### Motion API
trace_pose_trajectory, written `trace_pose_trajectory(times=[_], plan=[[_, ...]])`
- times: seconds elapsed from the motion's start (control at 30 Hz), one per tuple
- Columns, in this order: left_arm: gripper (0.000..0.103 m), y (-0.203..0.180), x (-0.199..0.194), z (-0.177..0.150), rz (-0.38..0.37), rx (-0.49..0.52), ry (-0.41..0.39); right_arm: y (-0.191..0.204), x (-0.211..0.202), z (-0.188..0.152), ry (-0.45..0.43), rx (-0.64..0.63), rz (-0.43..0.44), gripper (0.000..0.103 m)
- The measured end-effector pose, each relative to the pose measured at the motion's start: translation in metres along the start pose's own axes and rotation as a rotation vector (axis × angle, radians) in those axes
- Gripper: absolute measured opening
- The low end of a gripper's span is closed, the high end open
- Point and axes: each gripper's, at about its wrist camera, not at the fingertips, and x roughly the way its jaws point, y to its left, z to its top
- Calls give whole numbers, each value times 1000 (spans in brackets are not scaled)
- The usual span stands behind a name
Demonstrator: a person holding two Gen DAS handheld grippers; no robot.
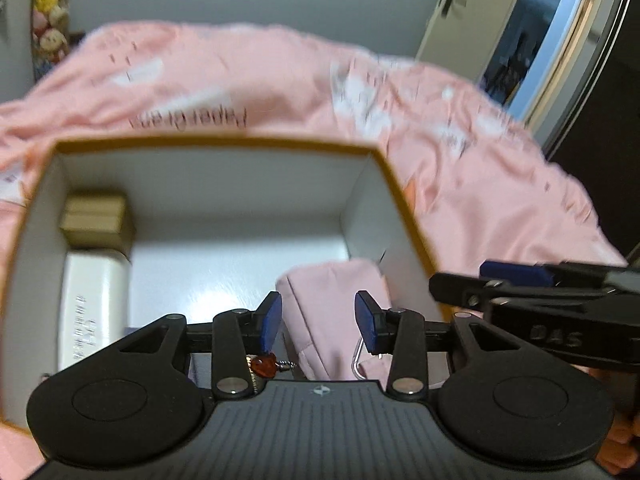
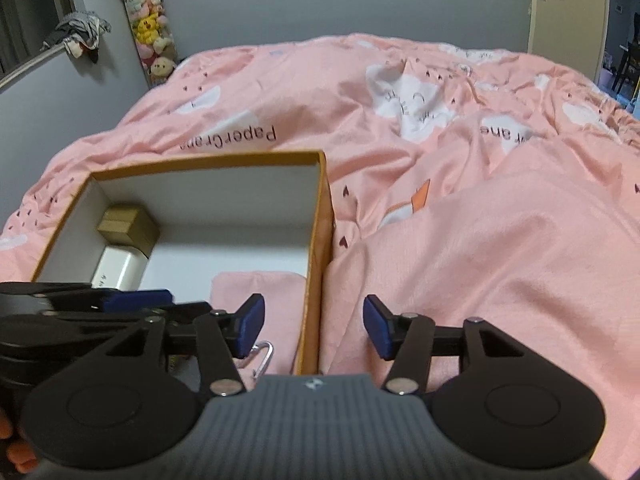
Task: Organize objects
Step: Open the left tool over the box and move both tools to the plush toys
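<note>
An open orange cardboard box [image 1: 404, 200] with white inner walls sits on a pink bed; it also shows in the right wrist view [image 2: 320, 216]. Inside are a gold box [image 1: 96, 220] [image 2: 128, 228], a white box [image 1: 92, 300] [image 2: 120, 270], a pink pouch [image 1: 324, 312] [image 2: 260, 284] with a metal carabiner [image 2: 262, 354], and a small red bead charm [image 1: 264, 365]. My left gripper [image 1: 319, 320] is open over the box, just above the pouch. My right gripper [image 2: 314, 326] is open and empty, straddling the box's right wall.
A pink duvet [image 2: 460, 200] with white prints covers the bed around the box. A hanging column of plush toys [image 2: 150, 28] stands by the grey wall. A door [image 2: 560, 12] is at the far right.
</note>
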Motion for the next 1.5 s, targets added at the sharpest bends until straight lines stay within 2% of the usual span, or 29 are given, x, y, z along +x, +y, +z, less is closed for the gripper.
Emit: trace_pose_trajectory(times=[0.1,0.2,0.3,0.4,0.67,0.73,0.87,0.93,1.07,1.2,1.33,1.4,1.47,1.5], plan=[[46,1,-28,-3,-5,-15,-63,6,-15,-5,-36,-8,2,60],[46,3,-47,-7,-2,-26,-85,13,-31,-12,-63,-12,13,60],[46,10,-62,-17,13,-38,-68,22,-44,-22,-67,-20,26,60],[46,26,-77,-29,36,-92,-36,31,-52,-35,-46,-32,54,59],[46,54,-105,-65,69,-181,74,58,-50,-74,111,-76,159,57],[46,56,-106,-74,67,-193,123,64,-48,-80,147,-87,179,57],[47,58,-106,-94,36,-218,188,72,-43,-91,221,-98,211,49],[49,56,-107,-103,28,-195,222,75,-38,-97,262,-123,207,42],[50,52,-108,-122,19,-138,308,81,-28,-118,366,-211,162,39],[53,49,-104,-138,-30,-95,398,86,-19,-138,487,-286,187,39],[55,46,-100,-146,-53,-51,439,93,-15,-147,535,-358,214,39],[55,46,-98,-148,-62,-54,449,95,-12,-150,561,-367,245,34],[55,46,-99,-149,-62,-59,445,98,-10,-150,568,-363,292,20],[53,47,-99,-150,-60,-63,439,101,-11,-148,555,-362,315,17]])
